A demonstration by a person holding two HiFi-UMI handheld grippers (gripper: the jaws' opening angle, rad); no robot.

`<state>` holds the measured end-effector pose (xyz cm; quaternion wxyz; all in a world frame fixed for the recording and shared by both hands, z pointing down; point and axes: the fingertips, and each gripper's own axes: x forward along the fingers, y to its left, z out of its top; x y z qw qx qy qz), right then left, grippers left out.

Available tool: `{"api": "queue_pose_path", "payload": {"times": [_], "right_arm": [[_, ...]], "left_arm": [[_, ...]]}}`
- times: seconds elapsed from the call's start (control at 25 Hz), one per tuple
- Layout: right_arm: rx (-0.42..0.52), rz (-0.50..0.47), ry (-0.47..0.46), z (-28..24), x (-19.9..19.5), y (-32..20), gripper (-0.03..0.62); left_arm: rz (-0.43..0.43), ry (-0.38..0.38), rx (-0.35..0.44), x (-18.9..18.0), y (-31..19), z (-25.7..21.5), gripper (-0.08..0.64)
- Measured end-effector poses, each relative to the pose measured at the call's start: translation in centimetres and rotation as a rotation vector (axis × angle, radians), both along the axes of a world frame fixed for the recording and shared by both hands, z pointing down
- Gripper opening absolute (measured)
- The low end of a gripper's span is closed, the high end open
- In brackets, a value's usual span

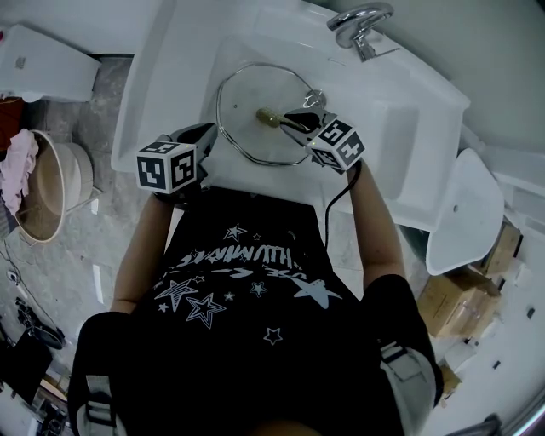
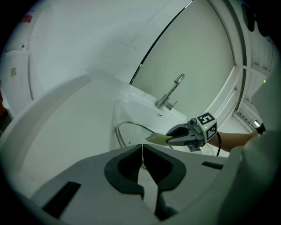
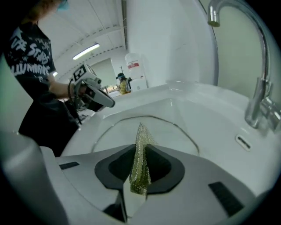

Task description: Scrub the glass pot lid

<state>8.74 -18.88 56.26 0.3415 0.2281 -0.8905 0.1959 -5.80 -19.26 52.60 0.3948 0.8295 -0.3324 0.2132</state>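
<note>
A round glass pot lid (image 1: 254,95) with a metal rim is laid flat in the basin of a white sink (image 1: 409,115), with a knob (image 1: 266,117) seen at its centre. A yellow-green mesh scouring pad (image 3: 141,143) is gripped between the jaws of the right gripper (image 3: 139,163) and held over the lid, close to the knob. The left gripper (image 2: 142,154) is held at the sink's left rim, just beside the lid's edge, its jaws pressed together with nothing between them. A chrome tap (image 1: 362,23) is seen behind the basin

Overhead, we look steeply down on the sink (image 1: 400,102); both gripper views face closely across it, sharing its glass pot lid (image 1: 255,94).
</note>
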Motion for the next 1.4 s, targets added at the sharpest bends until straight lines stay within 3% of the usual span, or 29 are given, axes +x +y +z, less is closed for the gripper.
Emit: {"api": "queue_pose_path", "payload": {"times": [0.16, 0.44, 0.68, 1.4], "right_arm": [[0.119, 0.081, 0.186, 1.7, 1.1, -3.8, 0.074], [0.194, 0.092, 0.333, 4.6, 1.3, -7.4, 0.074], [0.196, 0.078, 0.404, 6.7, 1.6, -8.1, 0.074], [0.090, 0.212, 0.506, 9.2, 3.9, -7.4, 0.078]], "left_arm": [[-0.005, -0.003, -0.006, -0.2, -0.4, 0.0, 0.014], [-0.032, -0.011, -0.023, -0.8, -0.8, 0.4, 0.014], [-0.042, -0.020, -0.036, -1.0, -0.6, 0.6, 0.014], [-0.021, -0.018, -0.031, -0.1, -0.5, 0.7, 0.014]]}}
